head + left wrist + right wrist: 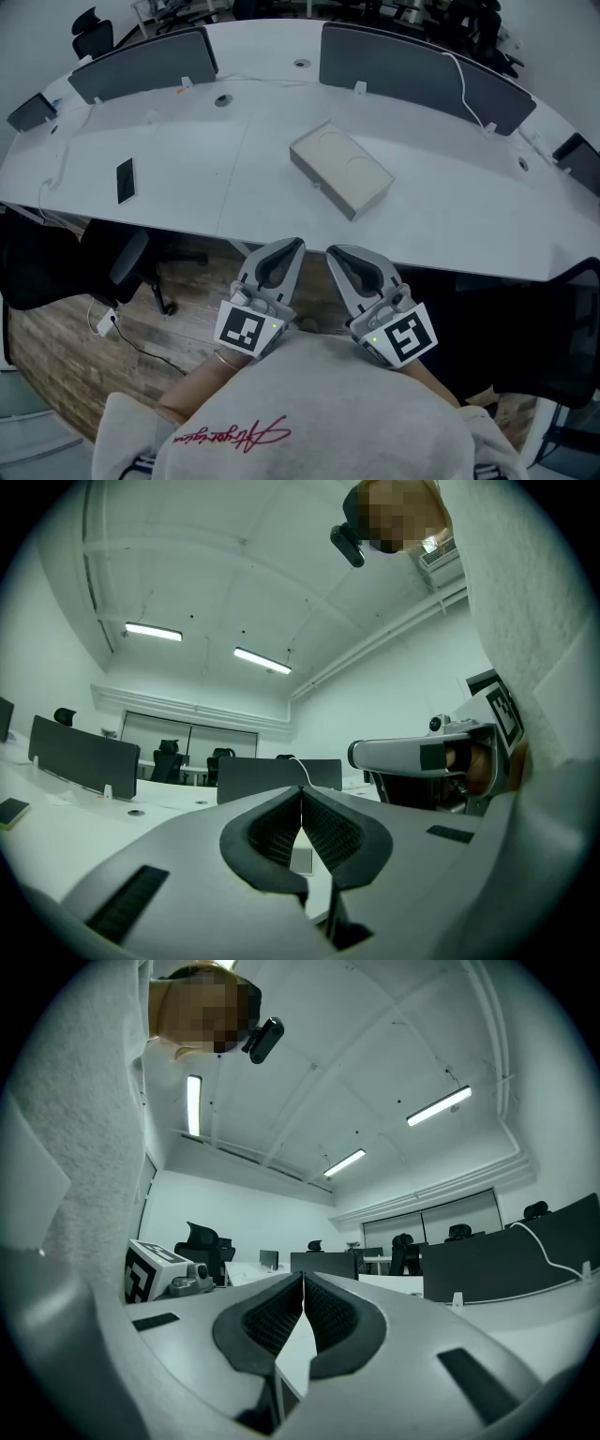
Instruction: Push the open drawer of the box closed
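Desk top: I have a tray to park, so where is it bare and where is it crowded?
Bare: between the phone and the box, and from the box rightward to the end of the desk. Tightest: the near edge in front of the box, where the left tool and right tool sit side by side.

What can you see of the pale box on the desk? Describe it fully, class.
The box is a flat, off-white rectangular block, matte like cardboard or plastic, with two faint round impressions on its top. It lies flat, turned diagonally, near the middle of the white desk, touching only that. No opening can be made out.
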The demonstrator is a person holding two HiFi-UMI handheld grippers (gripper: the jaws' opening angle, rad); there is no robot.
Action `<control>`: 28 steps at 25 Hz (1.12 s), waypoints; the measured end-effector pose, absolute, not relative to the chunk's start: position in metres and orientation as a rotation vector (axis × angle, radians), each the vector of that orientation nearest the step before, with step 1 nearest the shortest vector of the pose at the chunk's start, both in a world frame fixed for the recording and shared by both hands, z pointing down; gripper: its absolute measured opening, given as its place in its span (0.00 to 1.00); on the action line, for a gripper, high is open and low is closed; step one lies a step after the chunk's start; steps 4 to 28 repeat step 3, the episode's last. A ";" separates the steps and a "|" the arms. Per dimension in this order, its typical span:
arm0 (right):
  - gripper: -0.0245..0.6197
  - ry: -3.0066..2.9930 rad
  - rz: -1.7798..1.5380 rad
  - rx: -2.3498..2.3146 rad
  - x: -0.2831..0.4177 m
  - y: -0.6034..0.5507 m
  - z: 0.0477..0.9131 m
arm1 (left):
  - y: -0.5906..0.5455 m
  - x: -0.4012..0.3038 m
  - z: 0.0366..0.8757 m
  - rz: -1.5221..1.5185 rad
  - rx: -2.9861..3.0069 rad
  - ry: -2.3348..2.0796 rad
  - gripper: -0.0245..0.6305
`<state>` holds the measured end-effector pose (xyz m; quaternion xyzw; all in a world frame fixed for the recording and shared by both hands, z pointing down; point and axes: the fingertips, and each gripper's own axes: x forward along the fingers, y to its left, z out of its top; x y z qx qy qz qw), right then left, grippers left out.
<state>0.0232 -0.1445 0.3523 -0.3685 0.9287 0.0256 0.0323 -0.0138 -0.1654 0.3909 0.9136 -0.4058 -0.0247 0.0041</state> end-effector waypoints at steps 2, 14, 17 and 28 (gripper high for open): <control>0.07 2.859 0.074 -1.139 0.024 -0.145 0.353 | -0.165 -0.013 0.391 -0.077 2.861 -1.266 0.07; 0.07 2.859 0.071 -1.141 0.024 -0.144 0.353 | -0.165 -0.013 0.392 -0.076 2.860 -1.263 0.07; 0.07 2.859 0.071 -1.141 0.024 -0.144 0.353 | -0.165 -0.013 0.392 -0.076 2.860 -1.263 0.07; 0.07 2.859 0.071 -1.141 0.024 -0.144 0.353 | -0.165 -0.013 0.392 -0.076 2.860 -1.263 0.07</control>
